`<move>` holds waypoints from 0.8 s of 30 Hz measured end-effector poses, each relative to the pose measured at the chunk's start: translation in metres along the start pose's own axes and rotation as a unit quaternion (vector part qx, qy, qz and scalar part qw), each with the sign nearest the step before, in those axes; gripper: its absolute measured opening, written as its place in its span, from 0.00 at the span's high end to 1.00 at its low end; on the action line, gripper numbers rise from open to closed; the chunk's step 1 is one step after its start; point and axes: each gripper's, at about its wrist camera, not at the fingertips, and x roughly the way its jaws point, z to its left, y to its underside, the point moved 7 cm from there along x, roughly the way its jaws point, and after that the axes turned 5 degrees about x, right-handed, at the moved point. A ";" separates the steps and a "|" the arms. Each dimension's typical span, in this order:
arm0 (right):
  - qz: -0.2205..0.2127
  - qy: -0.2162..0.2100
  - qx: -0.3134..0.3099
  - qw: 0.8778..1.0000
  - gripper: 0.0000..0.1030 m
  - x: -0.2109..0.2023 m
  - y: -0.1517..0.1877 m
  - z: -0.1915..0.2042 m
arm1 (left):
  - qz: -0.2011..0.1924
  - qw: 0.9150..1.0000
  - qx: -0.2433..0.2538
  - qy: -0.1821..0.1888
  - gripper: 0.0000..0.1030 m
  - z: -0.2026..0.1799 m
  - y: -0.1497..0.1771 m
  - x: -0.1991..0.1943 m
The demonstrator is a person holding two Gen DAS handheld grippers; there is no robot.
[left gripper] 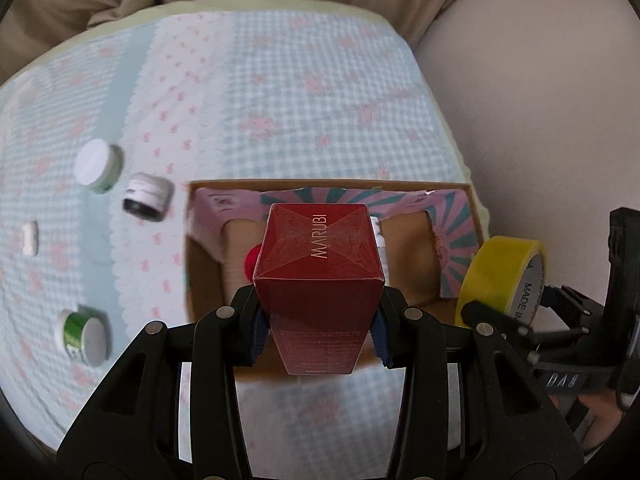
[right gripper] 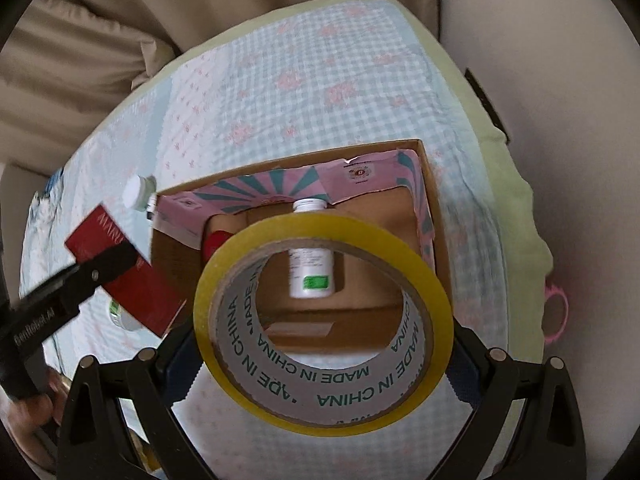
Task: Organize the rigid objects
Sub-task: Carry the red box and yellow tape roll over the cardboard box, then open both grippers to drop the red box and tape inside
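Note:
My left gripper (left gripper: pixel 318 330) is shut on a red MARUBI box (left gripper: pixel 318 256) and holds it above the near edge of the open cardboard box (left gripper: pixel 192 264). My right gripper (right gripper: pixel 324 364) is shut on a yellow tape roll (right gripper: pixel 320 324), held upright over the box's near side (right gripper: pixel 434 216). The tape roll also shows at the right of the left wrist view (left gripper: pixel 500 276), and the red box at the left of the right wrist view (right gripper: pixel 128 276). Inside the cardboard box lie a white bottle (right gripper: pixel 312 268) and a red item (right gripper: pixel 216 242).
On the checked cloth (left gripper: pixel 280 120) left of the box stand a white-lidded jar (left gripper: pixel 98 166), a black-and-white jar (left gripper: pixel 146 196), a green-and-white jar (left gripper: pixel 82 336) and a small white piece (left gripper: pixel 30 238). A pink ring (right gripper: pixel 556 312) lies off the cloth's right edge.

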 end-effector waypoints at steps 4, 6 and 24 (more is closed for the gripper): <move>0.001 0.000 -0.034 0.999 0.04 0.025 -0.006 -0.005 | 0.024 1.000 0.016 -0.005 0.63 -0.010 -0.009 0.037; 0.011 0.001 -0.043 0.999 0.04 0.039 -0.007 -0.008 | 0.037 0.999 0.023 -0.008 0.63 -0.014 -0.011 0.056; -0.031 -0.014 -0.022 0.999 0.00 0.062 -0.008 -0.021 | 0.041 0.995 0.080 -0.042 0.00 -0.017 -0.016 0.072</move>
